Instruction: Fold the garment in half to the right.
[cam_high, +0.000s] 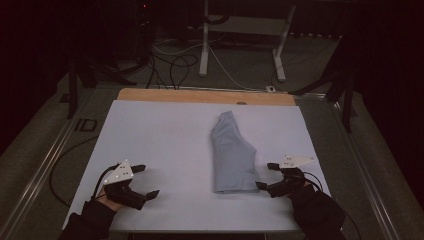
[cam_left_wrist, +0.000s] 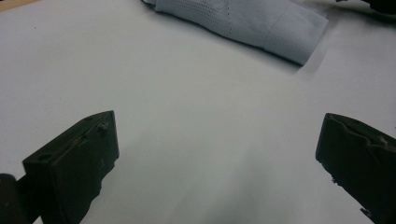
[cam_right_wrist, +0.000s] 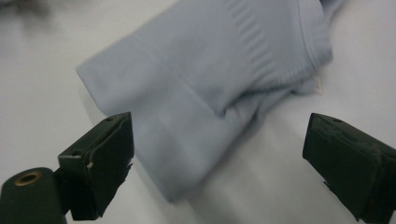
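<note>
A folded pale blue garment (cam_high: 231, 155) lies on the white table sheet (cam_high: 165, 135), right of centre. My right gripper (cam_high: 266, 175) is open just beside the garment's near right corner, jaws spread wide. In the right gripper view the garment (cam_right_wrist: 205, 88) lies close ahead of the gripper (cam_right_wrist: 219, 163), its folded edge reaching between the jaws. My left gripper (cam_high: 146, 180) rests open at the near left of the sheet, well apart from the garment. The left gripper view has bare sheet between the gripper's (cam_left_wrist: 217, 154) jaws and the garment (cam_left_wrist: 247, 23) far off at the top.
A wooden table edge (cam_high: 205, 96) runs along the far side of the sheet. Beyond it stand white desk legs (cam_high: 204, 45) and loose cables (cam_high: 175, 65) on a dark floor. Metal rails (cam_high: 45, 160) flank the table on both sides.
</note>
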